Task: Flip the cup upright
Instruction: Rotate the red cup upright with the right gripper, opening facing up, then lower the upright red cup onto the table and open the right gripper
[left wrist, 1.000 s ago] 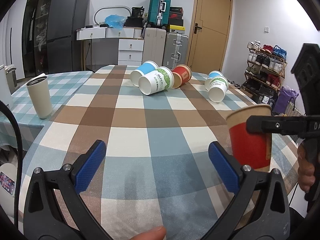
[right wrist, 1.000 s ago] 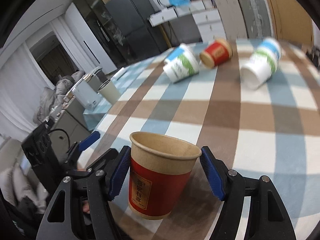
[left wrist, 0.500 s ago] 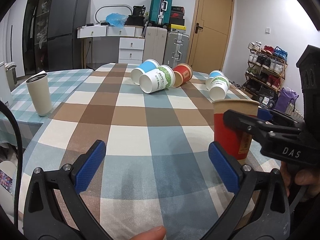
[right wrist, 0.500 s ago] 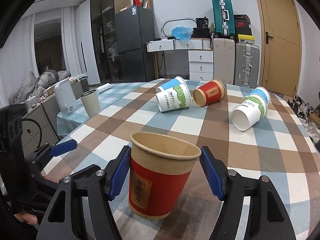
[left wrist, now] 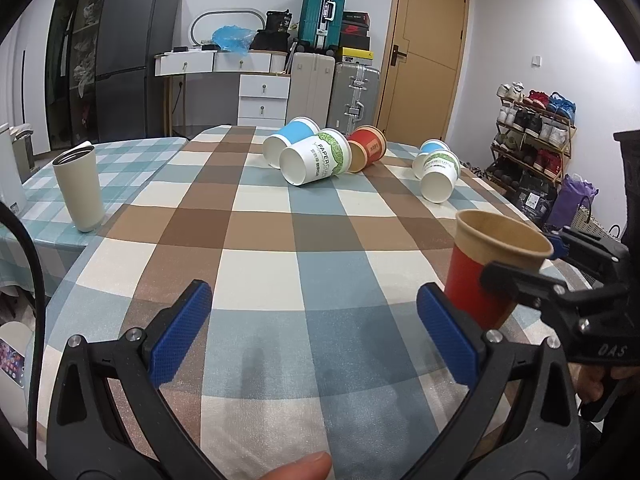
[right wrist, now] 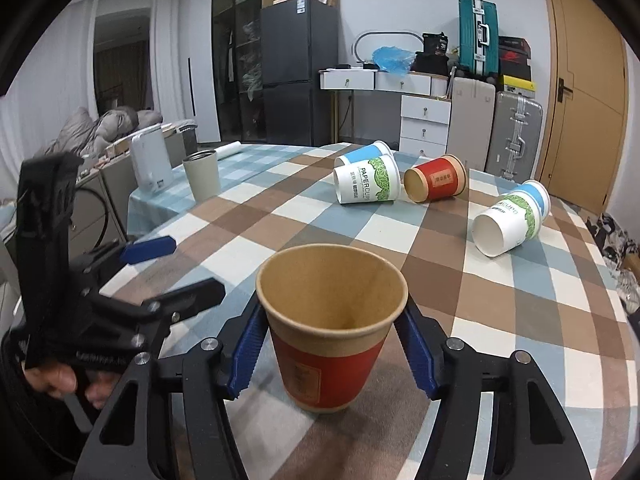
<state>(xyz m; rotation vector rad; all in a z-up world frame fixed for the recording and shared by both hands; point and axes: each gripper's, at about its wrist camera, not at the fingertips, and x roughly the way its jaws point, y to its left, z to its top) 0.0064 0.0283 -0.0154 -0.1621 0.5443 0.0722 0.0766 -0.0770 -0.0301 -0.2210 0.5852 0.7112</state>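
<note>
Cup [right wrist: 330, 336], red paper, upright on table [right wrist: 500, 280], clamped between right gripper [right wrist: 332, 350] jaws; left gripper [left wrist: 316, 338] jaws spread wide, empty.

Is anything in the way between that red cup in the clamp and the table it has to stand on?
Nothing visible. The red paper cup is upright between the right gripper pads, its base at or just above the checkered tablecloth. The tipped cups lie farther back, and the left gripper hangs open beside it.
</note>
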